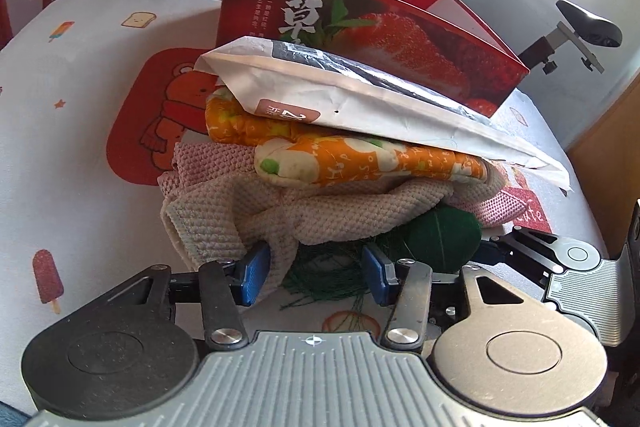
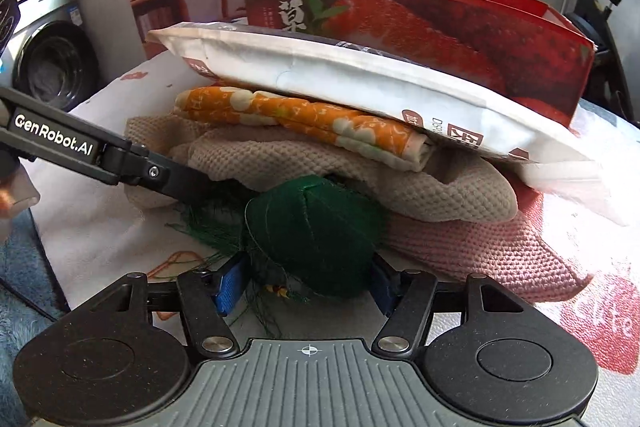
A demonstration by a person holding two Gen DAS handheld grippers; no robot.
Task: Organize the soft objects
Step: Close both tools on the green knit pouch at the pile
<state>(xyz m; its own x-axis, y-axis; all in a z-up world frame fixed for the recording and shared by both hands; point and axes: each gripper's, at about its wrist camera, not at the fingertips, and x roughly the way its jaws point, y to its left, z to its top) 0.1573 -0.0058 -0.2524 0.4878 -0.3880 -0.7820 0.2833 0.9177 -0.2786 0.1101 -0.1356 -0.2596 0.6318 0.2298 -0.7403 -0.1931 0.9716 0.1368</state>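
A pile of soft things lies on the printed tablecloth (image 1: 80, 155): a white packet (image 1: 340, 95) on top, an orange flowered cloth (image 1: 360, 155) under it, a beige knit cloth (image 1: 304, 215) and a pink knit cloth (image 2: 500, 251) below. A dark green tasselled pouch (image 2: 316, 223) sits at the pile's front. My left gripper (image 1: 316, 273) is open, its blue pads either side of the beige cloth's hanging edge and the green tassels (image 1: 332, 279). My right gripper (image 2: 306, 285) has its pads around the green pouch, touching it on both sides.
A red strawberry box (image 1: 360, 23) stands open right behind the pile, also in the right wrist view (image 2: 460, 35). An exercise bike (image 1: 580, 27) stands beyond the table's right edge. A washing machine (image 2: 52, 67) is at far left.
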